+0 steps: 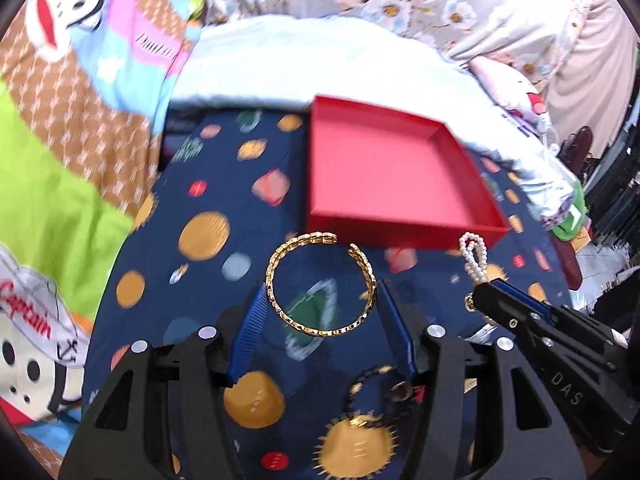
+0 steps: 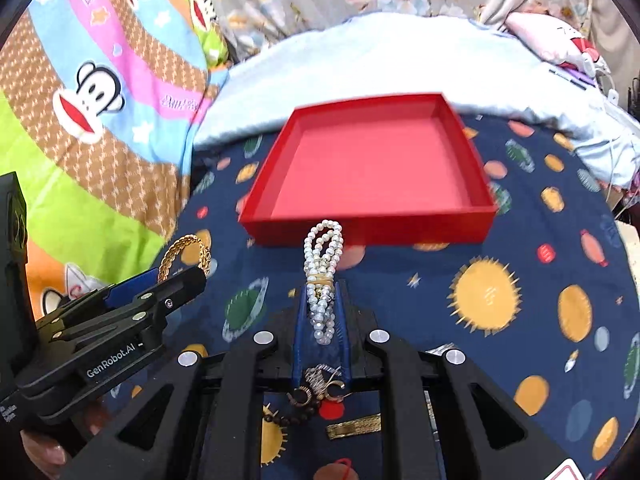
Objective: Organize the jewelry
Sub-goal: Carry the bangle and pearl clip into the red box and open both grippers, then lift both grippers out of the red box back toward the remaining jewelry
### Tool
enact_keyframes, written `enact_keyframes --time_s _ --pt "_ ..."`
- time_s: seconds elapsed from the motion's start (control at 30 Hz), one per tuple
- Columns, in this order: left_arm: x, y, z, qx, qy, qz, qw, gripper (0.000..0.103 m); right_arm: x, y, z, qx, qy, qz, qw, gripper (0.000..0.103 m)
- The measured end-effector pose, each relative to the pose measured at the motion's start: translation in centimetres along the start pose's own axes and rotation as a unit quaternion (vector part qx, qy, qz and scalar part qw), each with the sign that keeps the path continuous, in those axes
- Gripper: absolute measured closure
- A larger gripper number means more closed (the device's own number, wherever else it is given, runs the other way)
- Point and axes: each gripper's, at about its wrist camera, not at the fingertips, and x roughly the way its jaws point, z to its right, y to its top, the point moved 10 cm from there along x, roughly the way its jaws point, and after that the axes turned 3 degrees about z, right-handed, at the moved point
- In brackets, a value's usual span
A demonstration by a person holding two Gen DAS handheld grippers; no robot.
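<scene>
A shallow red box [image 1: 384,172] lies open and empty on a navy planet-print cloth; it also shows in the right wrist view [image 2: 372,168]. My left gripper [image 1: 320,292] is shut on a gold chain bangle [image 1: 320,286], held above the cloth just short of the box's near wall. My right gripper [image 2: 322,286] is shut on a pearl bracelet [image 2: 322,256], whose loops stick out toward the box. The right gripper [image 1: 486,290] with the pearls [image 1: 474,254] shows at the right of the left wrist view. The left gripper [image 2: 188,276] with the bangle [image 2: 186,254] shows at the left of the right wrist view.
A dark bead bracelet [image 1: 376,392] and small metal jewelry pieces [image 2: 320,384] lie on the navy cloth [image 2: 520,280] under the grippers. A gold clip [image 2: 354,426] lies near them. Colourful cartoon bedding [image 2: 92,120] lies at left, a pale blue blanket [image 2: 400,60] behind the box.
</scene>
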Motion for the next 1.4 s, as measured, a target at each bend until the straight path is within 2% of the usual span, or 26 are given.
enact_keyframes --time_s 0.2,0.3,0.47,0.57,0.77,0.9,1.17,1.23,1.3,1.4 --pt "0.8 4.6 3.1 0.017 -0.022 0.025 0.9993 0.049 -1.0 5.3 2.3 0.009 -0.002 0.039 0.999 0.090" --pt "2.4 7.8 4.4 0.032 -0.024 0.040 0.9984 0.049 0.2 8.4 3.9 0.011 -0.003 0.047 0.999 0.090" --pt "6.9 13.0 6.0 0.053 -0.015 0.052 0.9971 0.049 5.0 13.5 6.8 0.020 -0.008 0.040 0.999 0.090" --pt "10.4 14.9 6.4 0.063 -0.003 0.046 0.9969 0.049 8.4 15.5 8.1 0.033 -0.004 0.022 0.999 0.090" --pt "16.9 15.7 6.2 0.052 -0.005 0.003 0.9986 0.049 14.2 16.9 10.5 0.057 -0.005 -0.016 0.998 0.090" --pt "19.0 15.8 6.4 0.058 0.000 -0.006 0.9983 0.049 16.6 17.1 11.3 0.057 -0.017 -0.032 0.998 0.090" --pt "21.5 15.5 6.0 0.064 0.017 -0.026 0.9975 0.048 18.4 17.0 12.0 0.055 -0.031 -0.040 0.997 0.087" --pt "21.8 15.4 5.7 0.068 0.028 -0.026 0.9969 0.045 18.3 17.0 12.1 0.050 -0.037 -0.037 0.997 0.081" --pt "21.7 15.6 5.3 0.070 0.044 -0.023 0.9963 0.031 17.8 17.1 12.1 0.044 -0.048 -0.029 0.997 0.079" --pt "20.6 15.8 4.9 0.060 0.047 -0.014 0.9970 0.029 15.9 17.5 11.9 0.037 -0.052 -0.010 0.998 0.077"
